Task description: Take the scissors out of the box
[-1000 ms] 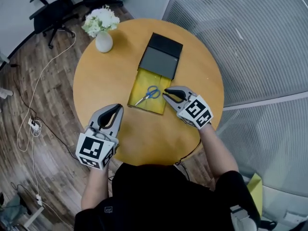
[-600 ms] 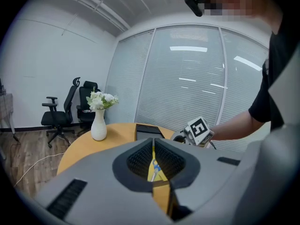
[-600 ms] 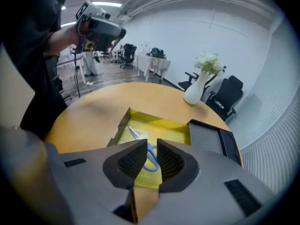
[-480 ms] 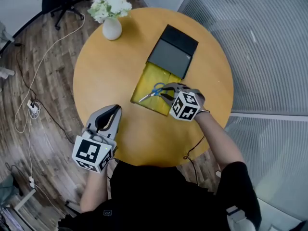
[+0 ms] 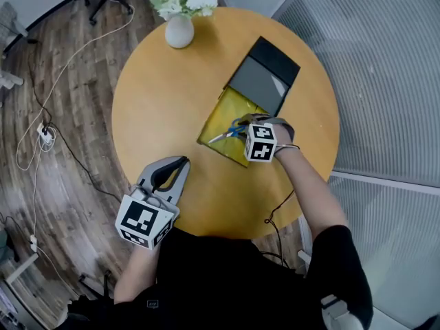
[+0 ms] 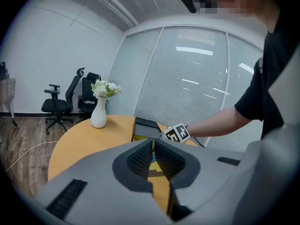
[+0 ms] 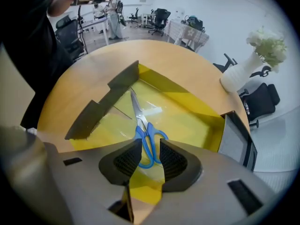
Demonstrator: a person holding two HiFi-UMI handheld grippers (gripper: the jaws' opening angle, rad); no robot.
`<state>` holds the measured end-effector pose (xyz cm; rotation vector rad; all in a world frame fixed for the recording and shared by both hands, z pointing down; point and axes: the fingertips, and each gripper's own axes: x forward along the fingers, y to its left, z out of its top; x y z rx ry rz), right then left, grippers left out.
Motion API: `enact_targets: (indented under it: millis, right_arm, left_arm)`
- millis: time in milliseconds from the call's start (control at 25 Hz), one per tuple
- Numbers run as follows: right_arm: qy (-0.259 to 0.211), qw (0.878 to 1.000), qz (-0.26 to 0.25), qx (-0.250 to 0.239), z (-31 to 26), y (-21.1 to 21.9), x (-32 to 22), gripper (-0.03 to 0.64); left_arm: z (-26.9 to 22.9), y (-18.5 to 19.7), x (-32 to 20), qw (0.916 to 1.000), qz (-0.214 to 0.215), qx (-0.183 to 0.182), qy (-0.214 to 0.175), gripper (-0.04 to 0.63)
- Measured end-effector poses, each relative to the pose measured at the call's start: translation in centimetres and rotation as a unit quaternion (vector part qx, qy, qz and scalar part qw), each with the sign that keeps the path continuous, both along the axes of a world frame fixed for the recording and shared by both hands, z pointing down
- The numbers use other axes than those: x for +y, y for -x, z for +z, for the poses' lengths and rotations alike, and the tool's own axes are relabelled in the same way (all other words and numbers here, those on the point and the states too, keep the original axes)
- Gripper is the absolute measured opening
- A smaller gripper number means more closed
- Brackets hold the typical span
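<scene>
Blue-handled scissors (image 7: 146,137) lie flat in the open box (image 7: 192,114) with the yellow lining, blades pointing away from my right gripper. In the head view the scissors (image 5: 231,132) rest in the box (image 5: 221,117) at the table's middle right. My right gripper (image 7: 150,149) hangs just over the handles, jaws a little apart with one handle loop showing in the gap. It is seen from above as the right gripper (image 5: 242,124) at the box's near right side. My left gripper (image 5: 182,162) stays shut and empty over the table's front left.
The box's dark lid (image 5: 265,78) lies slid toward the far end. A white vase of flowers (image 5: 180,27) stands at the far left rim of the round wooden table (image 5: 158,102). Cables and office chairs are on the floor beyond.
My right gripper has moved from the box's near corner in over the scissors' handles. The left gripper has held its place. The head camera has shifted.
</scene>
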<state>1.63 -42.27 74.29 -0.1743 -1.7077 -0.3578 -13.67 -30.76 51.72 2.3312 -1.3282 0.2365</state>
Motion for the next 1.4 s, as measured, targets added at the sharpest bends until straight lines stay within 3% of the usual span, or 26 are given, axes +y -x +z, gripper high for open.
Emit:
enact_targets:
  millis: [120,320,520,760,1120,1400]
  right_arm:
    - [0.0,0.999,-0.017,0.034,1.1,-0.2,0.0,0.118]
    - [0.009,0.998,-0.019,0.051,2.0,0.4,0.4,0.118]
    - [0.022,0.998,0.017,0.058,2.2,0.3,0.5,0.104]
    - [-0.036,0.998,0.045,0.039,0.9,0.2,1.4,0.1]
    - [-0.081,0.985,0.145,-0.037,-6.8,-1.0,3.7,0.098]
    - [-0.085,0.957,0.23,-0.155,-12.5,-2.2,6.6,0.098]
  left_arm:
    - [0.6,0.5,0.7,1.0,0.001,0.005,0.004,0.025]
    - [0.8,2.2,1.5,0.9998,-0.012,0.012,0.005,0.025]
    - [0.4,3.5,2.2,0.9997,-0.016,0.018,0.002,0.025]
    - [-1.5,3.3,2.6,0.9994,0.008,0.027,-0.02,0.025]
    - [-3.9,0.8,2.8,0.9952,0.073,0.041,-0.051,0.025]
    - [-6.1,-1.7,4.3,0.9936,0.085,0.038,-0.064,0.025]
